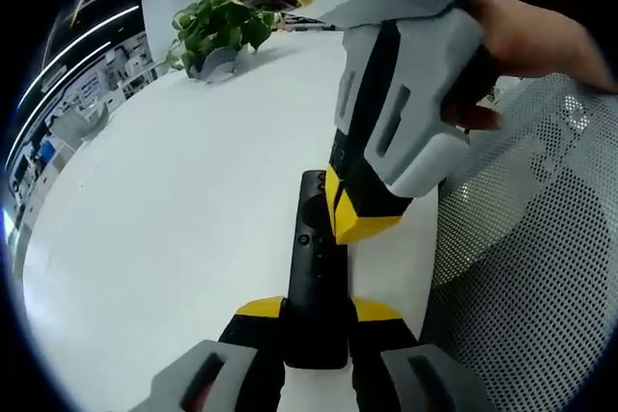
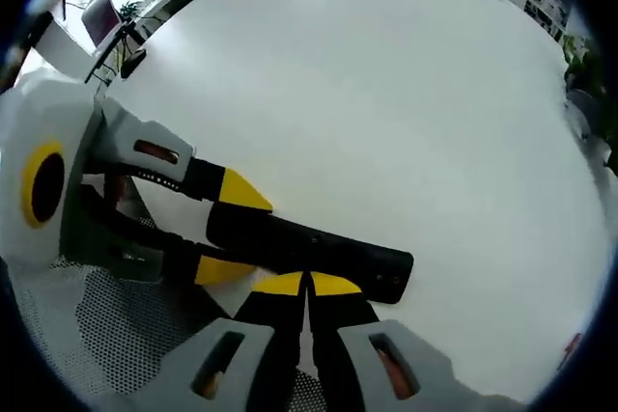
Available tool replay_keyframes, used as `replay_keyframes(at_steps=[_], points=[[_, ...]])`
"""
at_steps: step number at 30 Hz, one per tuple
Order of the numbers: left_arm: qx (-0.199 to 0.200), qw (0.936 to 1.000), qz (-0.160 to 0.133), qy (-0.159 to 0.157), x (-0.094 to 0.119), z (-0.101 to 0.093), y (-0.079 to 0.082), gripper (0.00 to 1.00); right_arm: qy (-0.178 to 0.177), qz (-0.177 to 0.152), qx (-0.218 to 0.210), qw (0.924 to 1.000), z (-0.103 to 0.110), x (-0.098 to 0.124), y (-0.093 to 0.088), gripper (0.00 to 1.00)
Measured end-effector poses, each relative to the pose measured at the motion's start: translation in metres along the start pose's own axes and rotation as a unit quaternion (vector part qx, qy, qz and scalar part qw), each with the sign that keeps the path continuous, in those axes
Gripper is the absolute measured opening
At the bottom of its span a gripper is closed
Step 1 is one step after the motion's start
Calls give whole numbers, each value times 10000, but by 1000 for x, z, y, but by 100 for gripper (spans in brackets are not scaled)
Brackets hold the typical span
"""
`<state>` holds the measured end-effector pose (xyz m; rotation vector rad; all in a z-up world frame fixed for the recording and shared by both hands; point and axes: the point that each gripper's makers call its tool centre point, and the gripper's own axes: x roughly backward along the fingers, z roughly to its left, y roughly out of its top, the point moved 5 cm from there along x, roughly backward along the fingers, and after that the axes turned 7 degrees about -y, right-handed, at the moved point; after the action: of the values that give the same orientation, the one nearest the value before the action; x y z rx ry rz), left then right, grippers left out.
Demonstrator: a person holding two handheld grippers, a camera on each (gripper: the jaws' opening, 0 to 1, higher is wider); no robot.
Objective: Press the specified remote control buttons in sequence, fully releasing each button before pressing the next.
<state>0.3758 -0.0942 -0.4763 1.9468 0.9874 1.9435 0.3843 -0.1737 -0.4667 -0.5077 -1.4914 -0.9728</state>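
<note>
Gripping the black remote control point(image 1: 314, 282) between its yellow-tipped jaws, my left gripper point(image 1: 317, 314) pins it flat on the white table point(image 1: 174, 219). My right gripper point(image 2: 307, 284) has its jaws pressed together, tips down on the remote's button face. A potted plant point(image 1: 217, 31) sits far across the table.

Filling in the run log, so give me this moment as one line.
left gripper: shut on remote | right gripper: shut, tips pressing on remote | surface: white table
</note>
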Motion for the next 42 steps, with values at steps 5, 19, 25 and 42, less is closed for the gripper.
replay_keyframes(at_steps=[5,19,25,42], points=[[-11,10000,-28,-3,0,0,0,24,151,70,-346,9993,-2,1,0,0],[-30,10000,-72,-22,0,1,-1,24,273,397,-589,9971,-4,0,-3,0],[-29,10000,-91,-19,1,0,-1,24,560,58,-985,9935,-5,7,4,0],[-16,10000,-92,-17,0,0,-1,24,351,167,-744,9965,-3,0,-2,0]])
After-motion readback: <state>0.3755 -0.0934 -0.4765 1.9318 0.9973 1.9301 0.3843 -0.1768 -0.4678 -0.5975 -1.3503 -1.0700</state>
